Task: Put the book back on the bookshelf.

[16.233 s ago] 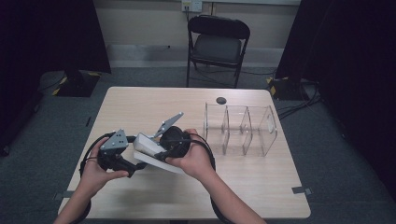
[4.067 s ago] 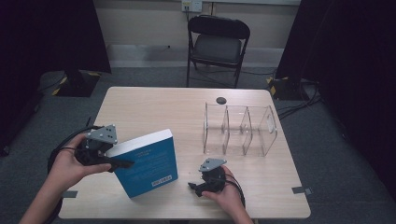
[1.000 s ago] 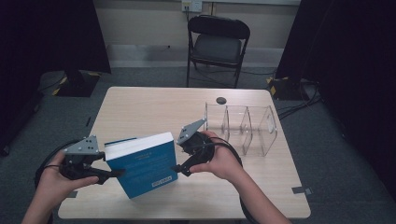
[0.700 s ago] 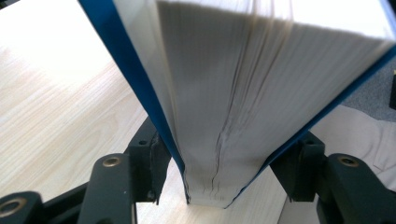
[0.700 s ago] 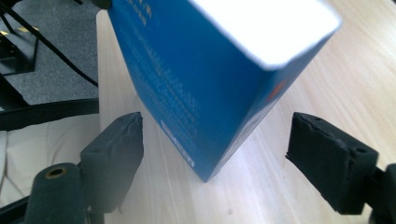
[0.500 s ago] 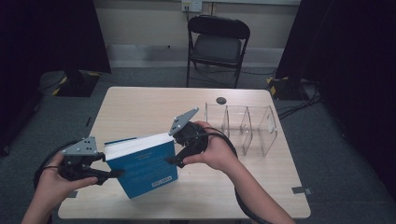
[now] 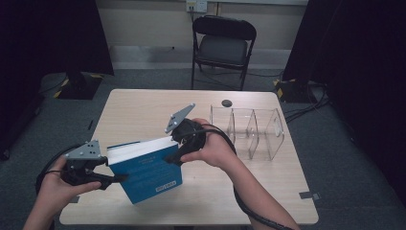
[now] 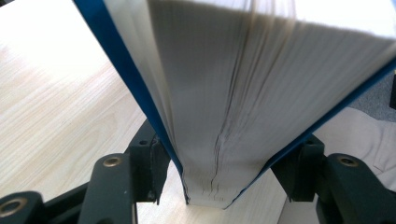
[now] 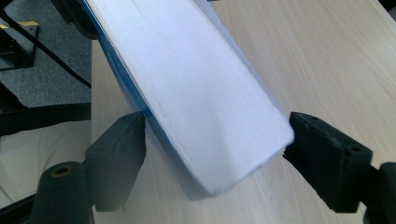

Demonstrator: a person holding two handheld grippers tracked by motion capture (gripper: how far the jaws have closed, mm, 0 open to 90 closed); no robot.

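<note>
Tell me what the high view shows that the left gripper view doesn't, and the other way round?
High view alone: the clear plastic three-compartment organiser, a black folding chair, a small black round disc, and the right gripper at the book's far corner. Left gripper view alone: the fanned white page edges up close, clamped between the black pads. Both share the thick blue-covered book, the left gripper holding it, and the light wooden table.
</note>
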